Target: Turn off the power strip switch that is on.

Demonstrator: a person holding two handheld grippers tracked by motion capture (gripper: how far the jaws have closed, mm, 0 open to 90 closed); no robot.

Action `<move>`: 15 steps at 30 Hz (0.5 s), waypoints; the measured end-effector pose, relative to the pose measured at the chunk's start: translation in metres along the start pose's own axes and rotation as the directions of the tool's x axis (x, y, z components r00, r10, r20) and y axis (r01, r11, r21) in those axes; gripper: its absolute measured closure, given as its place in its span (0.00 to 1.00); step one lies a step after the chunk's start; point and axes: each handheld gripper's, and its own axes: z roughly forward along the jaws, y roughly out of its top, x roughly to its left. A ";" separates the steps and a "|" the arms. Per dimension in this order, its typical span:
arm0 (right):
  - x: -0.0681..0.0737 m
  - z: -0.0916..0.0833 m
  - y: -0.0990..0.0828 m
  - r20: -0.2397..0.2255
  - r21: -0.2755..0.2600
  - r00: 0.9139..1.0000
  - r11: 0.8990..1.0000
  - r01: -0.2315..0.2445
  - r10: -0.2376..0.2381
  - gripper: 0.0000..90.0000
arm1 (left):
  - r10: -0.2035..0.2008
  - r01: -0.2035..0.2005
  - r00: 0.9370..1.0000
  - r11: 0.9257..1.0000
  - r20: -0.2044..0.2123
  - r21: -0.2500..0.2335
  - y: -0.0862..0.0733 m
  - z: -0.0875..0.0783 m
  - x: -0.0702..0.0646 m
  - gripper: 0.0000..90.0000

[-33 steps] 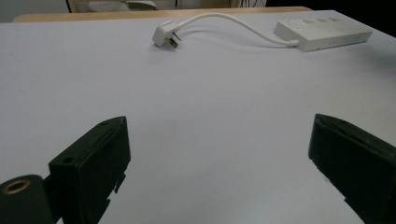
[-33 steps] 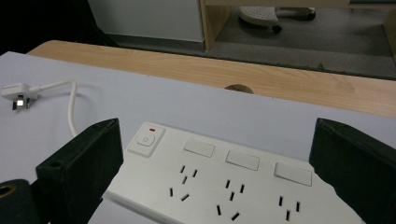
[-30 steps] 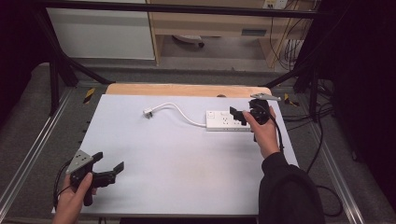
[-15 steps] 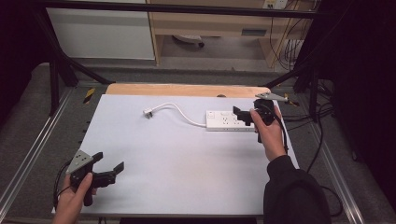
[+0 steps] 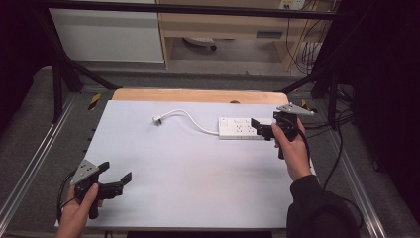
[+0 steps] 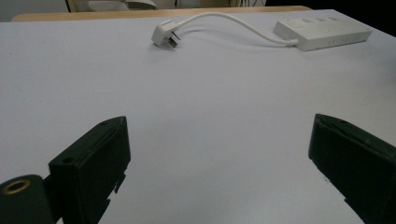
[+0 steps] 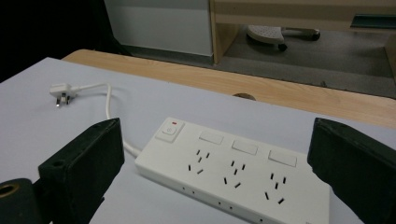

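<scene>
The right gripper, jaws spread, hangs over the near end of the power strip at the table's far right, while the left gripper waits spread near the front-left corner; a grab there could slip on the smooth casing or drag its cord.

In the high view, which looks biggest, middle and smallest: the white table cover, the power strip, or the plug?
Largest to smallest in the high view:
1. white table cover
2. power strip
3. plug
The gaps are wide, so nearness to the camera does not change the order.
</scene>
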 end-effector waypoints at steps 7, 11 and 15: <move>0.001 -0.013 -0.012 -0.005 -0.024 1.000 1.000 0.007 -0.007 0.05 | 0.000 0.000 1.000 1.000 0.001 0.002 0.000 0.000 0.000 0.06; 0.005 -0.024 -0.015 -0.017 -0.054 0.999 0.998 0.028 -0.029 0.05 | -0.001 0.001 1.000 1.000 0.000 0.003 0.000 0.000 0.000 0.06; 0.008 -0.036 -0.017 -0.025 -0.086 0.999 0.996 0.036 -0.038 0.04 | 0.000 0.000 1.000 1.000 0.000 0.002 0.000 0.000 0.000 0.06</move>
